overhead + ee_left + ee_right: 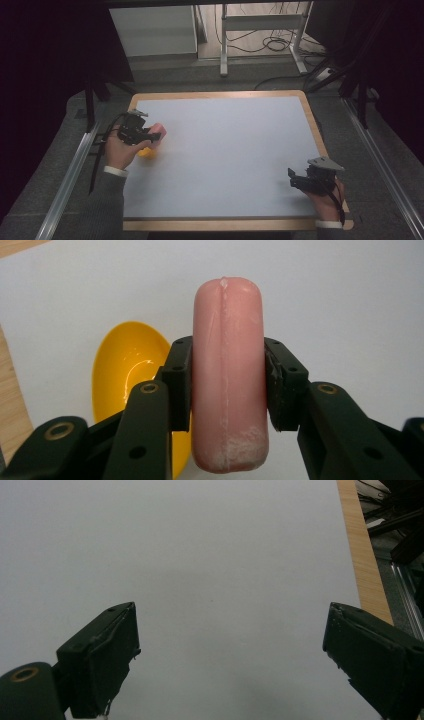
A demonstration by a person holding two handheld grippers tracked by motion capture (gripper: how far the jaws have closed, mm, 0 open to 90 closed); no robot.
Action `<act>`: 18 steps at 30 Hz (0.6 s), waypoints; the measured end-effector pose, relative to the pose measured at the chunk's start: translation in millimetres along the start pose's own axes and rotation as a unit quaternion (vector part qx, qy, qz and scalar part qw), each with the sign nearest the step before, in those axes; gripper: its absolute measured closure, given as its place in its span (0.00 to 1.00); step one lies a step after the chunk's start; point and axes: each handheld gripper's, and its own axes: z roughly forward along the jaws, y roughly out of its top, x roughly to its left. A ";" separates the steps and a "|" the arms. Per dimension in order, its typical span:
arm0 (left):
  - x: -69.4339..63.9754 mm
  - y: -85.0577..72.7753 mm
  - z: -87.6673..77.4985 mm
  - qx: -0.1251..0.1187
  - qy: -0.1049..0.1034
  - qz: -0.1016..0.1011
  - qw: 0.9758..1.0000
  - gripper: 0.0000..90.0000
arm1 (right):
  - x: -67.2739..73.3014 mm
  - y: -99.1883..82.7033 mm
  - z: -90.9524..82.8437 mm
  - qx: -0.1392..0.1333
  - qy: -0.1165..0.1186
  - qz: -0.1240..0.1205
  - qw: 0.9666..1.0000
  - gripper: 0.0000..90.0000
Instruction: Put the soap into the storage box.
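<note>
Pink sausage (227, 375) sits clamped between the left gripper's (227, 385) jaws, held above the white table (225, 150) at its left side, with the yellow bowl (125, 370) just beside and below it. My read: this is the carry step, and next comes a steady lowering into that bowl, then release. Over at the near right, the right gripper (230, 655) hangs with jaws wide apart, holding nothing.
</note>
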 end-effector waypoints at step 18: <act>18.0 -7.4 3.0 0.003 0.015 -0.020 1.000 0.67 | 0.2 -0.3 0.6 0.001 -0.001 -0.001 1.000 0.09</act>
